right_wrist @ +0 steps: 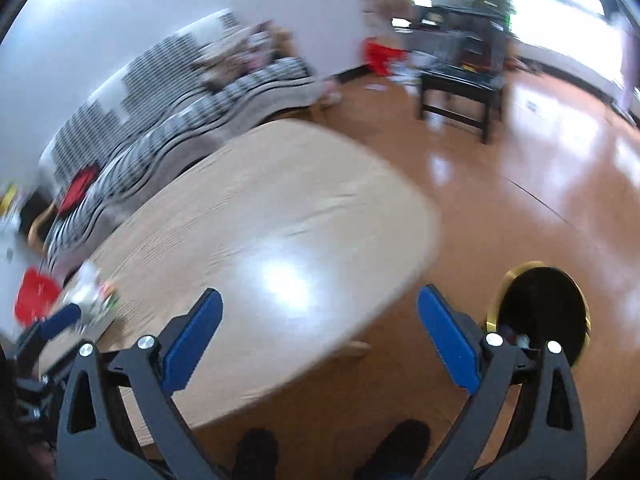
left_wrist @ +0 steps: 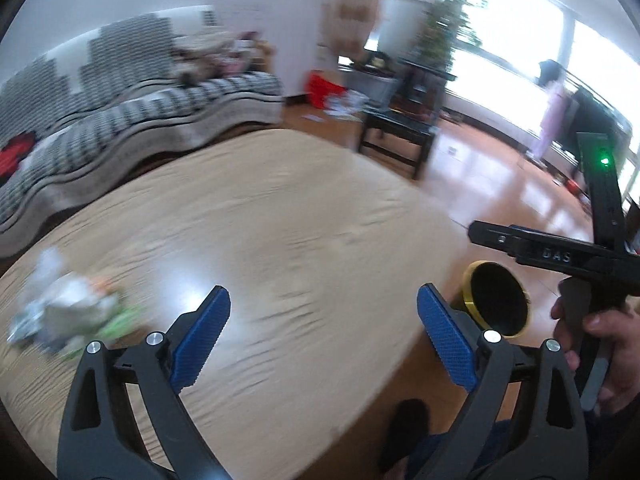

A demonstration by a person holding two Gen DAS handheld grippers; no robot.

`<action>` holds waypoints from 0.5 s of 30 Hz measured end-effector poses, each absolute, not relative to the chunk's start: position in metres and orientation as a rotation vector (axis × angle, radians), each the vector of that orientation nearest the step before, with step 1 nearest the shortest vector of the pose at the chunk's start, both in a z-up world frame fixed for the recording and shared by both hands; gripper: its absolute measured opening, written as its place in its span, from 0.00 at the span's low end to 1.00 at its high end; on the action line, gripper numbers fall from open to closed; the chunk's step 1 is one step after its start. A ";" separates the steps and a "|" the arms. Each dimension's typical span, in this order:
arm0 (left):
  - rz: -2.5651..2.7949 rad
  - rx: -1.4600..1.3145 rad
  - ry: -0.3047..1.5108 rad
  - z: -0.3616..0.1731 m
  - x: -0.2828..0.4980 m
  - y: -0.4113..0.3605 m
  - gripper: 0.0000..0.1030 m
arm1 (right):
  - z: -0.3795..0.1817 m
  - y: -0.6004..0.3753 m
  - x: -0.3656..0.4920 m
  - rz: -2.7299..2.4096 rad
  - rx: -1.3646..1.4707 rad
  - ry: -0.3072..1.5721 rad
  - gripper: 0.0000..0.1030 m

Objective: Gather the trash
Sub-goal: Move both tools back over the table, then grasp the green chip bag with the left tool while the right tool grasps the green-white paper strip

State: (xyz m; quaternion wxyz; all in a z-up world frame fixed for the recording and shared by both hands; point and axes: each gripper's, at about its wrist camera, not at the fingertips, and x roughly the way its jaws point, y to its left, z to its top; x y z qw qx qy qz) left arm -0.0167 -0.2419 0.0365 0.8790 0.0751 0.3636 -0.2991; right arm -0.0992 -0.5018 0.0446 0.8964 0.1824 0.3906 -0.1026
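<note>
Both grippers, left (left_wrist: 323, 322) and right (right_wrist: 320, 322), gape empty; blurred trash (left_wrist: 68, 312) orientation unclear, bin (right_wrist: 540, 312) mouth upward

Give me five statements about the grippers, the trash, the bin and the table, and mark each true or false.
1. Both the left gripper and the right gripper are open and hold nothing. True.
2. The trash lies in the bin. False: it lies on the table.
3. The bin stands on the floor beside the table. True.
4. The bin has a red rim. False: the rim is gold.
5. The table is glass. False: it is light wood.
</note>
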 end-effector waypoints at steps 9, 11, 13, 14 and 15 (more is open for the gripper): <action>-0.335 0.083 0.767 0.032 0.016 -0.092 0.89 | 0.048 -0.338 -0.008 0.132 0.351 0.913 0.92; -0.296 0.057 0.783 0.029 0.026 -0.071 0.89 | 0.043 -0.315 0.007 0.159 0.354 0.935 0.92; -0.276 0.022 0.794 0.026 0.037 -0.053 0.89 | 0.034 -0.300 0.026 0.180 0.388 0.970 0.92; -0.278 0.005 0.804 0.024 0.041 -0.049 0.89 | 0.027 -0.297 0.036 0.187 0.416 0.990 0.92; -0.275 -0.008 0.821 0.021 0.049 -0.045 0.89 | 0.023 -0.299 0.040 0.191 0.439 1.004 0.92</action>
